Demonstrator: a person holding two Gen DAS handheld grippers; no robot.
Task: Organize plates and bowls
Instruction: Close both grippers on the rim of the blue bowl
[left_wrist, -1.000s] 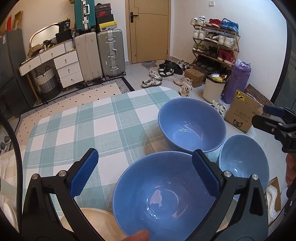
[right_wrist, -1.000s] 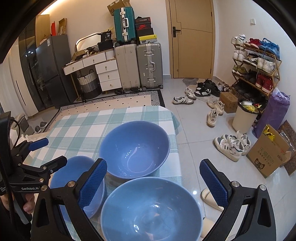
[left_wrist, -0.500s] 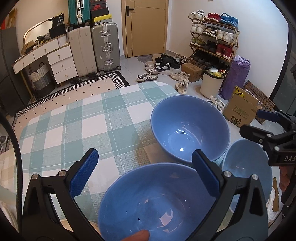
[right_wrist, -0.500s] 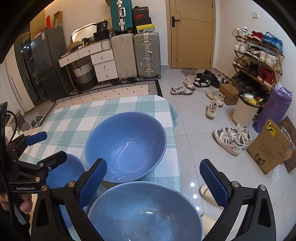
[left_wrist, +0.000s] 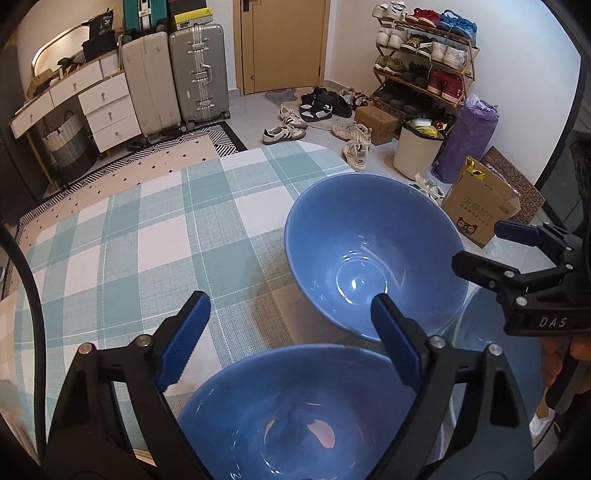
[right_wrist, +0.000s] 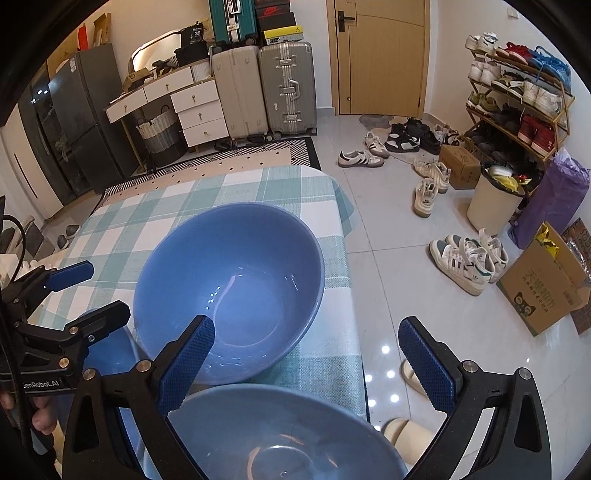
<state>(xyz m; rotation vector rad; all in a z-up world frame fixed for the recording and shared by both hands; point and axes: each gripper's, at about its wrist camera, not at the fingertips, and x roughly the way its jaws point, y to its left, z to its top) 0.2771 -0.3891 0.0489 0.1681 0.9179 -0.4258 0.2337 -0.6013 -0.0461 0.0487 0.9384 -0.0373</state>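
Observation:
Three blue bowls stand on the checked tablecloth (left_wrist: 147, 229). The far bowl (left_wrist: 373, 254) sits near the table's right edge; it also shows in the right wrist view (right_wrist: 229, 288). My left gripper (left_wrist: 291, 336) is open, its jaws wide apart above the near bowl (left_wrist: 295, 417). My right gripper (right_wrist: 306, 362) is open above another bowl (right_wrist: 284, 439) at the table's right edge. The right gripper shows in the left wrist view (left_wrist: 517, 258) over that bowl (left_wrist: 480, 343). The left gripper shows in the right wrist view (right_wrist: 81, 295).
The table edge drops to a tiled floor with shoes (right_wrist: 465, 258), slippers (right_wrist: 410, 369), a cardboard box (right_wrist: 546, 295) and a white bin (right_wrist: 491, 199). Suitcases (left_wrist: 195, 88), drawers (left_wrist: 107, 110) and a shoe rack (left_wrist: 424, 62) line the far walls.
Both grippers have moved forward and lower over the table, so the far bowl looks nearer and the near bowls slide down in each view. Both stay open.

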